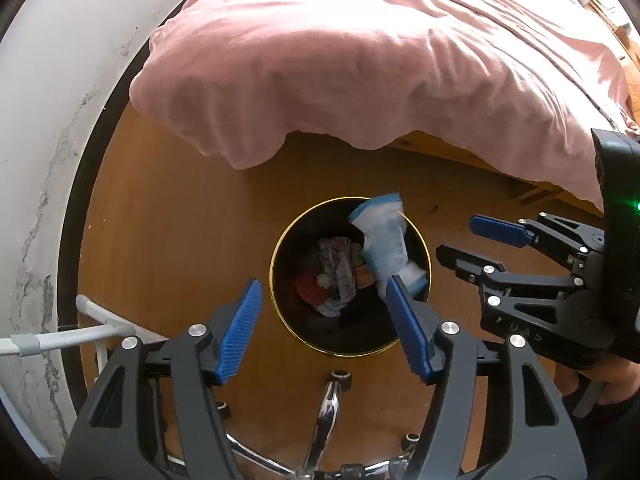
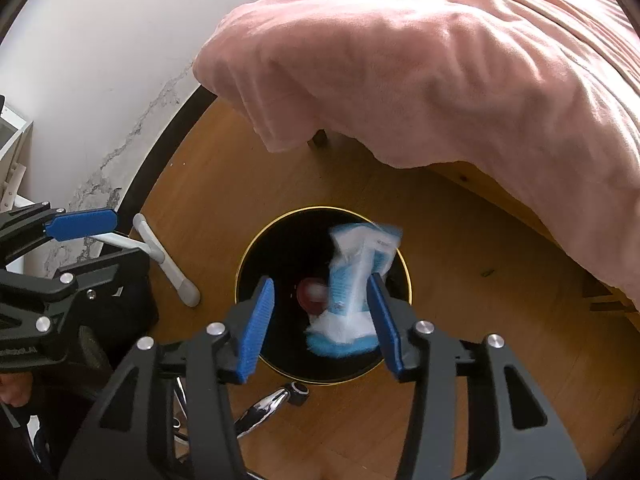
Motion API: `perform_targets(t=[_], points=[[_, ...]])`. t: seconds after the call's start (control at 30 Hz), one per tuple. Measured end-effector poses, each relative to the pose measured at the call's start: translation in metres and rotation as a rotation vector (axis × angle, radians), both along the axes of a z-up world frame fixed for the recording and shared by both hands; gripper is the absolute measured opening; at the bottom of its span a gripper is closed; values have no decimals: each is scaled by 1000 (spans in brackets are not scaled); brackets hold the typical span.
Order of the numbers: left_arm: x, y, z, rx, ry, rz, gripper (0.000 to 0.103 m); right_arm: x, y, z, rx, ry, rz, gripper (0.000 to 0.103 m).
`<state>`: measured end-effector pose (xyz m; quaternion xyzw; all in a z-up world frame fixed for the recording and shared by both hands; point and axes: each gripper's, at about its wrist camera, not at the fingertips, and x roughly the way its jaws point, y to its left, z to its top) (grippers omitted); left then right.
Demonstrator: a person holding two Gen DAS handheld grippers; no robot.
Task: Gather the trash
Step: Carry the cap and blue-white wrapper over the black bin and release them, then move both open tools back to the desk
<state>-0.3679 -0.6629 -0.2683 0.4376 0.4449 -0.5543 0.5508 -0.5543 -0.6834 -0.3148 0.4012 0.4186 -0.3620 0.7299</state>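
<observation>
A black bin with a gold rim (image 1: 280, 240) (image 2: 244, 256) stands on the wooden floor below both grippers. A crumpled blue and white wrapper (image 1: 386, 246) (image 2: 356, 280) is blurred in the air over the bin's mouth, touching no finger. Several pieces of trash (image 1: 332, 276) lie inside the bin, among them something red (image 2: 312, 294). My left gripper (image 1: 322, 308) is open above the bin's near side; it also shows in the right wrist view (image 2: 100, 236). My right gripper (image 2: 322, 308) is open above the bin, and shows at the right of the left wrist view (image 1: 460, 240).
A bed with a pink cover (image 1: 360, 60) (image 2: 460, 72) overhangs the floor behind the bin. A chrome chair base with castors (image 1: 328, 404) (image 2: 268, 404) is just in front of the bin. A white stand leg (image 2: 168, 264) and a cracked white wall (image 1: 40, 160) are on the left.
</observation>
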Motion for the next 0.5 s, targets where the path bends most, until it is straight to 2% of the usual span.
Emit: perform_targets(t=[0.17,0.27,0.3,0.37,0.43,0.5], points=[[6,0,9,-40,24,30,63,-1,-3,7,-14,-3,-8,48],[15,0,27,-129,21,82,63,1,-7,30,-53,-12,-14,48],[23,2,39,-176,26,123,64,2,-8,40,-73,-15,-14,48],[41,8,62,-232,59,181,64,8,-11,65,-124,-25,-15,56],[66,23,100,-317,81,242,66,24,-9,100,-195,-43,10,60],[95,50,141,-403,74,293,77,54,-2,139,-262,-69,64,60]])
